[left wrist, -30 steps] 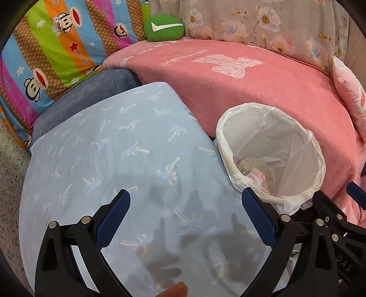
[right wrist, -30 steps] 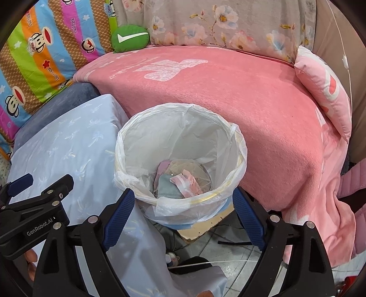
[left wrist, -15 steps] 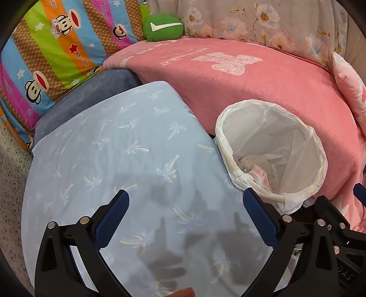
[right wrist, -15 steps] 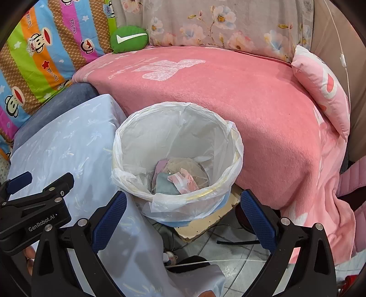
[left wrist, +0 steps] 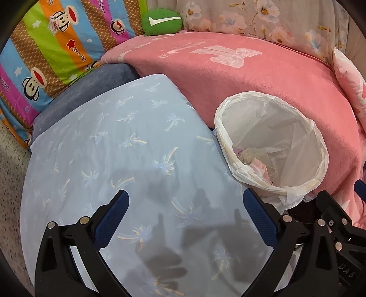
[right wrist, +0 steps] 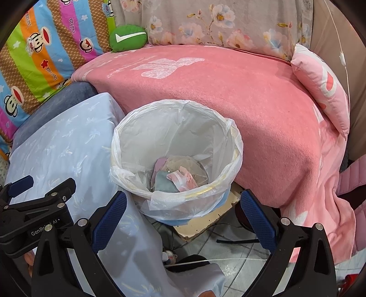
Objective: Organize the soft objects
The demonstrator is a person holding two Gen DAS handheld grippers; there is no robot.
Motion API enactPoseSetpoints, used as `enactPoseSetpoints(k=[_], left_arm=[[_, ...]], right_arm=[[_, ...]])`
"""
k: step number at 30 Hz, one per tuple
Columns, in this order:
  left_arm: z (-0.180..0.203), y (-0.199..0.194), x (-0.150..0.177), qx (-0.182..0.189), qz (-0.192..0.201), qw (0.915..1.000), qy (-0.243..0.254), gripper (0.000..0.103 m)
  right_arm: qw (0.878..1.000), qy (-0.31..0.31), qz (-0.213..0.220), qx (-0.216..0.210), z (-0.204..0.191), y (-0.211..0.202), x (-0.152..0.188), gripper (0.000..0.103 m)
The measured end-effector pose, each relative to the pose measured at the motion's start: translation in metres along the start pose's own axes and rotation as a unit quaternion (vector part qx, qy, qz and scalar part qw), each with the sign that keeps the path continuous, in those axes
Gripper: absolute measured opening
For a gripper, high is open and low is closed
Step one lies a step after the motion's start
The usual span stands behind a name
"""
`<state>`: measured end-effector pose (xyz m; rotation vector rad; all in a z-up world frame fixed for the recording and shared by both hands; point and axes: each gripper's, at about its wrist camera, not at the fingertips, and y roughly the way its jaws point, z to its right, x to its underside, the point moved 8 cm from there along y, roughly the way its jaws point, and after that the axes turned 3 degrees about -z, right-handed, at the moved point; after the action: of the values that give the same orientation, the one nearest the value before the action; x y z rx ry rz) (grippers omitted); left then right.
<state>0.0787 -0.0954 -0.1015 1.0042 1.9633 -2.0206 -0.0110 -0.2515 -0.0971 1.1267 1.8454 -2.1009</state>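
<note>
Bin (right wrist: 176, 146) upright, mouth up, cloths (right wrist: 176, 178) inside

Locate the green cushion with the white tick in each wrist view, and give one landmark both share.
Left wrist: green cushion top centre, at the far edge of the pink blanket.
Right wrist: green cushion upper left, same blanket edge.
Shared landmark: the white-lined bin, right in the left view, centre in the right.

On the body of my left tool (right wrist: 34, 219) I read "GenRobot AI" in white, the last letters partly cut. My right tool (left wrist: 343, 258) shows "DAS" on its black frame. The striped monkey-print cushion (right wrist: 45, 45) carries "Paul Frank" in small script. The green cushion (right wrist: 128, 37) bears a white tick sign.
</note>
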Motion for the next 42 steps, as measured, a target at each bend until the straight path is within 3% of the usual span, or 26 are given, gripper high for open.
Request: enactPoseSetpoints(k=[42], left_arm=[[0.0012, -0.0033, -0.0010, -0.006, 0.009, 0.9999, -0.011, 0.096]], right_arm=[[1.000, 0.006, -0.006, 0.004, 0.0045, 0.0037, 0.0036, 0.097]])
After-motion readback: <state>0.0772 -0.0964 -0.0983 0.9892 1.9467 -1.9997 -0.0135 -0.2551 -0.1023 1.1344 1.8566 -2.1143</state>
